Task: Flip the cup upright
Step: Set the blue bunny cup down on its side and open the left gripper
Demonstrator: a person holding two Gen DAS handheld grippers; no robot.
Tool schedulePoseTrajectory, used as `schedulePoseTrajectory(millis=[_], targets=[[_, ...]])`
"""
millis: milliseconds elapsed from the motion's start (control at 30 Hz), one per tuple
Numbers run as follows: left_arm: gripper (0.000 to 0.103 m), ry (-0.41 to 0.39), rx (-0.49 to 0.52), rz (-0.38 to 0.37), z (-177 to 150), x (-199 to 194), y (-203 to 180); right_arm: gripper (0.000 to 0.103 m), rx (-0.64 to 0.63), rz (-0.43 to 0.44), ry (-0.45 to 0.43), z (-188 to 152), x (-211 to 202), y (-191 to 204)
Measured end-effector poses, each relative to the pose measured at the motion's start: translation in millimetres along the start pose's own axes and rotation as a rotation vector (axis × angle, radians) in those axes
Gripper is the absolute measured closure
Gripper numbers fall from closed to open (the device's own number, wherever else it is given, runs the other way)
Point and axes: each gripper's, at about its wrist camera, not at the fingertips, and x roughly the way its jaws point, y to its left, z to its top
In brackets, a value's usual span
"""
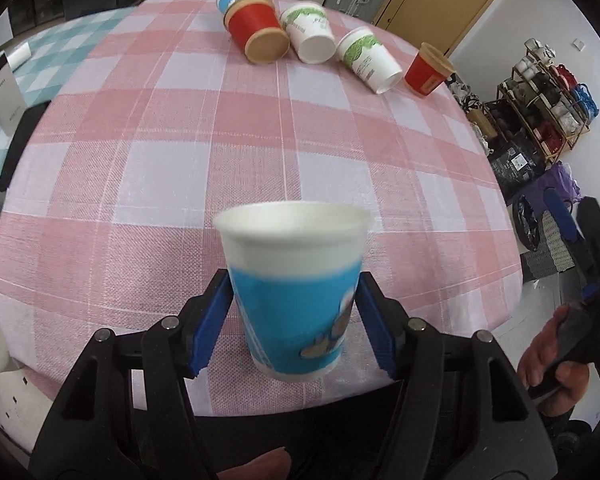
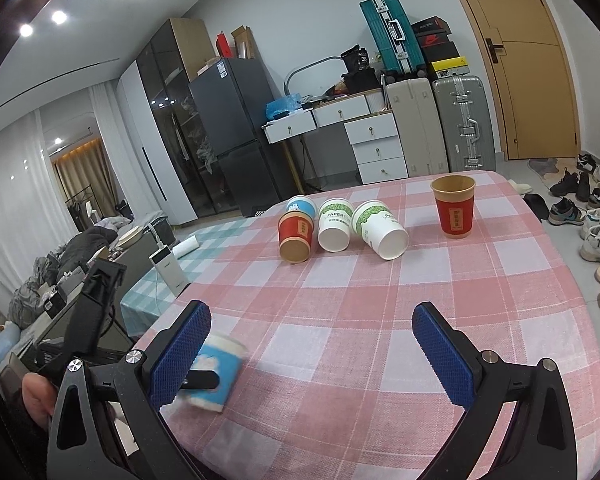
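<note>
Blue cup (image 1: 296, 300) upright near table (image 1: 180, 120) front edge, pinched between left tongs (image 1: 294, 320); right tongs (image 2: 312, 344) spread wide, holding nothing; risk: paper wall crushes under squeeze, or cup tips on abrupt release

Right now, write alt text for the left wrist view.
The left tool grips an upright blue cup near the edge of a pink checked table. Four cups lie tipped at the far side beside one upright red cup.
</note>
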Motion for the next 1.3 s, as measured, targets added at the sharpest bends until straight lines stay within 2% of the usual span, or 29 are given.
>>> schedulePoseTrajectory(millis=[167, 333, 433, 467, 500, 600, 767, 867, 967, 1133, 1300], targets=[[0.042, 0.025, -0.026, -0.016, 5.7, 22.2, 9.5, 0.0, -0.015, -0.001, 0.005, 1.3, 3.1, 3.7], [0.042, 0.032, -0.02, -0.02, 9.7, 24.5, 10.4, 0.0, -0.017, 0.0, 0.005, 1.1, 3.4, 5.0], [0.032, 0.024, -0.007, -0.021, 11.8, 17.6, 8.9, 0.0, -0.021, 0.002, 0.002, 1.6, 2.7, 6.3], [0.023, 0.019, -0.002, -0.015, 12.5, 14.6, 8.3, 0.0, -0.024, 0.003, 0.001, 1.9, 2.6, 7.0], [0.02, 0.015, 0.0, -0.005, 13.1, 10.9, 7.9, 0.0, -0.027, 0.003, -0.002, 2.3, 2.4, 7.8], [0.019, -0.003, -0.007, 0.013, 13.0, -5.3, 9.0, 0.0, -0.035, 0.002, -0.011, 4.3, 0.1, 9.8], [0.016, -0.145, 0.045, 0.087, 7.8, -51.1, -1.8, 0.0, -0.04, 0.024, -0.025, 9.9, -6.0, 17.4], [0.001, -0.282, 0.08, 0.15, 5.4, -83.9, -12.8, 0.0, -0.06, 0.045, -0.029, 12.3, -10.6, 28.4], [0.001, -0.4, 0.096, 0.178, 4.0, -111.9, -21.7, 0.0, -0.072, 0.072, -0.026, 14.7, -15.6, 39.7], [0.001, -0.486, 0.104, 0.211, -1.3, -140.2, -27.3, 0.0, -0.06, 0.123, -0.03, 18.0, -26.6, 53.6], [0.001, -0.527, 0.12, 0.247, -15.8, -155.2, -29.9, 0.0, -0.028, 0.172, -0.017, 17.5, -30.8, 68.1]])
